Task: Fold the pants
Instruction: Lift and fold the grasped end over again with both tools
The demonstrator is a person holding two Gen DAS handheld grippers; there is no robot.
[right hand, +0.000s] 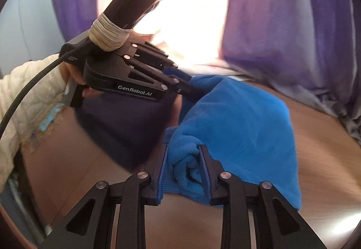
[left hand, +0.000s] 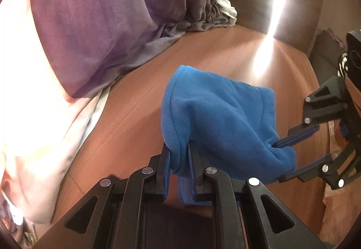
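I have the blue pants [left hand: 216, 113] hanging over the wooden worktop [left hand: 140, 104], bunched between both tools. My left tool [left hand: 179, 147] is clamped on one folded edge; my right tool [right hand: 183, 152] is clamped on a thick wad of the other. "GenRobot.AI" reads on the left tool's side. No containers show.
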